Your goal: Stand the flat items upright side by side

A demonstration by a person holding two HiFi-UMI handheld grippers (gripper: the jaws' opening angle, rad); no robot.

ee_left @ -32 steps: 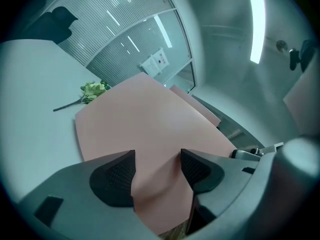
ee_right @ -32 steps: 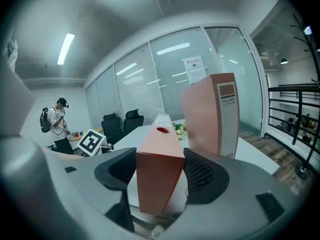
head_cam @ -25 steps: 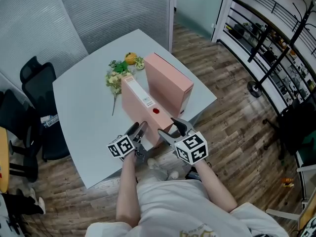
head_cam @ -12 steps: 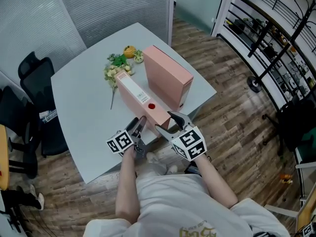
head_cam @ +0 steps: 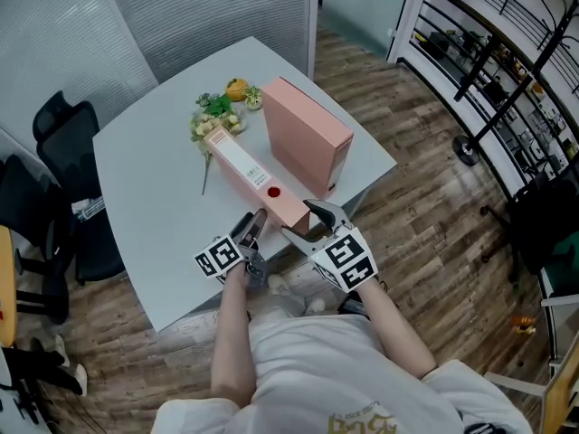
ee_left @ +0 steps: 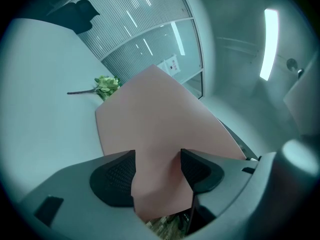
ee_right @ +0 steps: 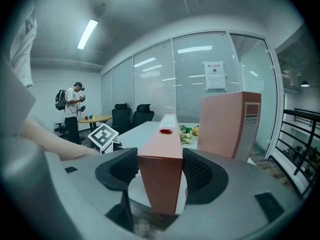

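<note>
Flowers [head_cam: 215, 116] lie on the table [head_cam: 154, 188], just beside the far end of the near box [head_cam: 244, 172]. Your left gripper [head_cam: 258, 220] is clamped on that box's near end, with a pad against each side. The box rests on a long edge with its labelled spine up and its near end at the table's edge. Your right gripper [head_cam: 303, 222] grasps the same end, one jaw on either face. To the right, apart from it, the far box [head_cam: 308, 138] stands upright.
</note>
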